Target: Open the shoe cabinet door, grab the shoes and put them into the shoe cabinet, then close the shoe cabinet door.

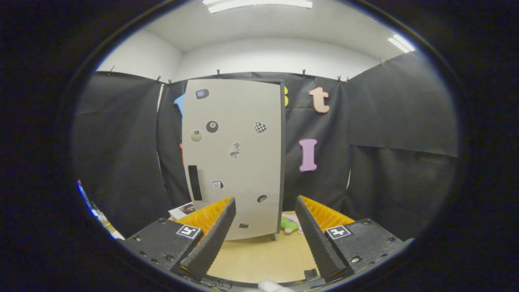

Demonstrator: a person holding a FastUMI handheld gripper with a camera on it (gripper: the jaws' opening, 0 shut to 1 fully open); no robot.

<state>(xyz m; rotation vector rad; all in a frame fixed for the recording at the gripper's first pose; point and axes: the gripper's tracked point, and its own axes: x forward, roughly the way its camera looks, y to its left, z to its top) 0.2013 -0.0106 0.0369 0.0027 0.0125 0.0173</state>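
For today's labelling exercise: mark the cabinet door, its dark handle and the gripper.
cabinet door (239,162): gripper view, bare middle panel.
handle (194,182): gripper view, mid-bar.
gripper (265,200): gripper view, open gap between fingertips.

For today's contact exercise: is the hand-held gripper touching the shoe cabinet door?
Apart. In the gripper view the hand-held gripper is open, and bare tabletop lies between it and the closed shoe cabinet door.

One shoe cabinet (233,158) — door (239,170) shut — with eight stickers; one gripper (265,207), fingers apart; one green-and-pink plush toy (291,224).
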